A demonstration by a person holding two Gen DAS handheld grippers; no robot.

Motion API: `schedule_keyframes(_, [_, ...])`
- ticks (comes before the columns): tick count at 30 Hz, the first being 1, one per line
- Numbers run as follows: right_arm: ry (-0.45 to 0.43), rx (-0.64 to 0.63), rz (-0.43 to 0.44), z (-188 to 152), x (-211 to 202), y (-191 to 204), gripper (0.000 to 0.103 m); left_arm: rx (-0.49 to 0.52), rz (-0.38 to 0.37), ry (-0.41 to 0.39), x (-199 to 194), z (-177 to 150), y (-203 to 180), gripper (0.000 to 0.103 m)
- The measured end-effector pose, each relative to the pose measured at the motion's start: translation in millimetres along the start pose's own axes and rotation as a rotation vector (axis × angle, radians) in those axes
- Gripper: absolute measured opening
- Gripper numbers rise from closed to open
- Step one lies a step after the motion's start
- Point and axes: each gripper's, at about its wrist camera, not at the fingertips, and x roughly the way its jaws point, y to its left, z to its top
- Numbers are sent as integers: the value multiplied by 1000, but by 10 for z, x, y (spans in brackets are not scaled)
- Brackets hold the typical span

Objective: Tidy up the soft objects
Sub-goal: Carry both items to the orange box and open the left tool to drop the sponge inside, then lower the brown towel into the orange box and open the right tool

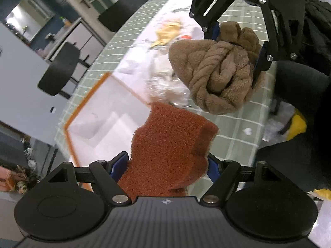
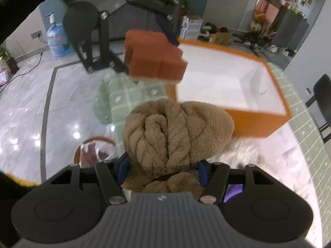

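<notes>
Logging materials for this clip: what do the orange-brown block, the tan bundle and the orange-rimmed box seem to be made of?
Orange-brown block: likely open-cell foam sponge; its matte surface is pitted with fine pores.
Tan bundle: looks like plush fleece or terry cloth, fuzzy nap, twisted into rope-like folds.
Orange-rimmed box: probably cardboard, with thin flat walls, a smooth white inside and an orange outside; blur leaves this open.

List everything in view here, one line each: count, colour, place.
sponge: one, rust orange, clamped in the left gripper, in the air
twisted towel: one, tan, clamped in the right gripper, in the air
box: one, orange outside, white inside, open, on the table
tablecloth: one, green with white grid, covers the table
chairs: two, black, beside the table
water bottle: one, blue, on the floor
left gripper: one, black, blue pads
right gripper: one, black, blue pads
</notes>
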Motion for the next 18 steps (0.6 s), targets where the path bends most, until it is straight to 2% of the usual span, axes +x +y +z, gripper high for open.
schedule_keyframes(6, [-16, -3, -51, 438, 26, -219, 63, -34, 39, -19, -33, 42, 371, 89])
schedule_keyframes(8, [-28, 2, -71, 579, 28, -288, 63, -39, 55, -15, -23, 76, 445, 87])
schedule_keyframes(11, [-36, 10, -100, 748, 58, -406, 63, -85, 66, -24, 11, 56, 673, 77])
schedule_keyframes(14, [-41, 42, -122, 875, 146, -566, 63, -151, 67, -33, 82, 37, 869, 76])
schedule_keyframes(18, [-18, 84, -156, 1017, 417, -743, 63, -201, 63, 18, 380, -20, 1044, 71])
